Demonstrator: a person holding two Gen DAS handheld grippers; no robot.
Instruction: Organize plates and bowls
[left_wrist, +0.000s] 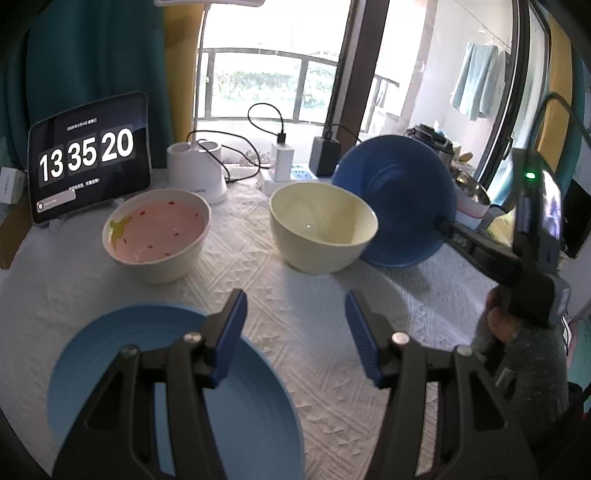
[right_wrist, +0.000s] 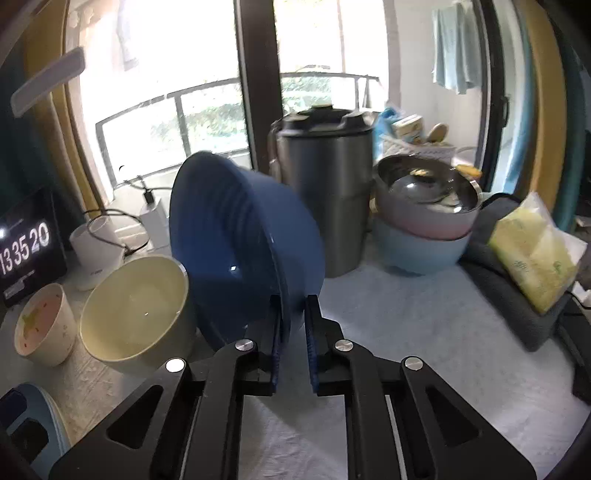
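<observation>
Left wrist view: left gripper (left_wrist: 295, 306) hovered with jaws apart, nothing between them, low over the white-clothed tabletop (left_wrist: 288, 258). Light blue plate (left_wrist: 173, 373) lay flat just beneath and left of its left finger, likely the base of a stack to be built. Beyond, pink-lined bowl (left_wrist: 157, 232) and cream bowl (left_wrist: 321, 225) stood upright, well apart from each other, both empty-looking. Dark blue plate (left_wrist: 399, 199) stood tilted steeply on its edge just right of the cream bowl, its lower rim near or on the cloth; cannot tell which. Right gripper (left_wrist: 443, 226) reached it from the right, a hand (left_wrist: 498, 314) on its handle. Tablet clock (left_wrist: 88, 155) and chargers stood at the back. Right wrist view: right gripper (right_wrist: 291, 299) was clamped together on the near rim of the dark blue plate (right_wrist: 236, 243), the rim pinched between the pads, which probably explains the tilt: gripping one edge tips the plate up for lifting. Cream bowl (right_wrist: 136, 306) sat just left of the plate, close to touching. Steel canister (right_wrist: 325, 192) and stacked pots (right_wrist: 424, 218) stood behind, apart from the work.
</observation>
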